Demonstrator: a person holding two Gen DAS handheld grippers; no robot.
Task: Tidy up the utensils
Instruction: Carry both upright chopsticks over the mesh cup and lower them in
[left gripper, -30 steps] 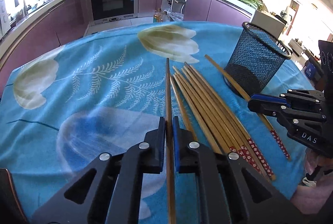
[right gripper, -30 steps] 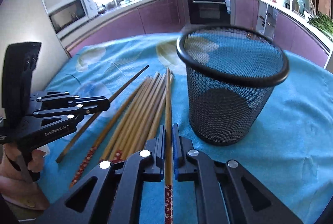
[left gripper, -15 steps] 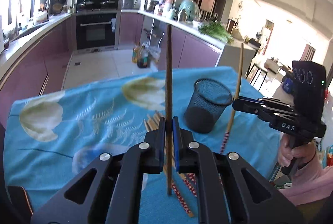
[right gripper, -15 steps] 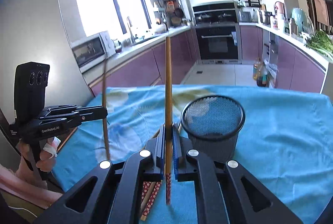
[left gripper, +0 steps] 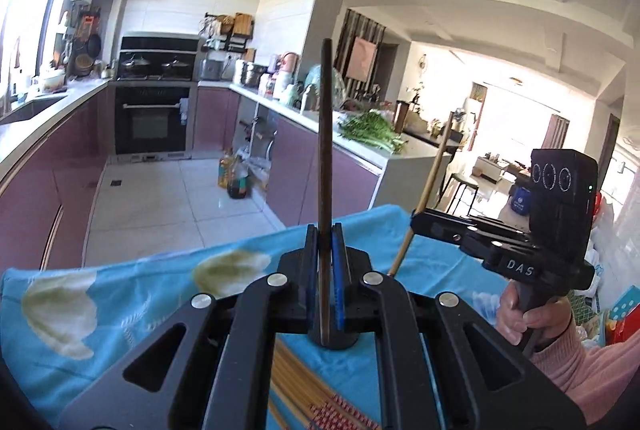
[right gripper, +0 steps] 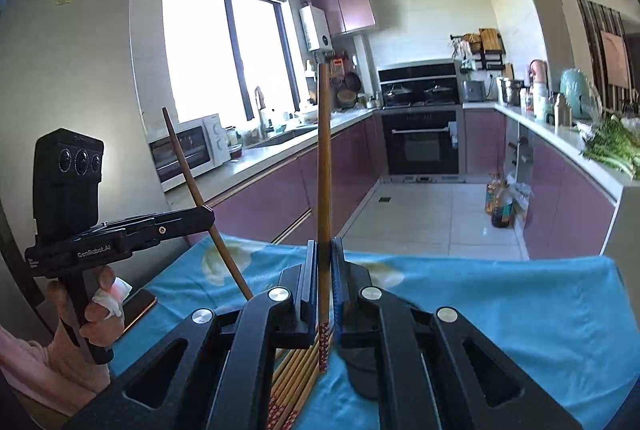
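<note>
My left gripper is shut on a dark brown chopstick that stands upright, high above the blue flowered tablecloth. My right gripper is shut on a light wooden chopstick, also upright, its red patterned end hanging below the jaws. Each view shows the other gripper off to the side: the right gripper with its light stick, the left gripper with its dark stick slanted. Several more chopsticks lie on the cloth below. The black mesh cup is mostly hidden behind my right gripper.
A person's hands in pink sleeves hold both gripper handles. A flat dark phone-like object lies at the table's left edge. Beyond the table are purple kitchen cabinets, an oven, oil bottles on the floor and greens on the counter.
Both grippers have risen from the table with their chopsticks and tipped upward. The sticks went from lying flat to upright. The cup and loose chopsticks dropped low in view.
</note>
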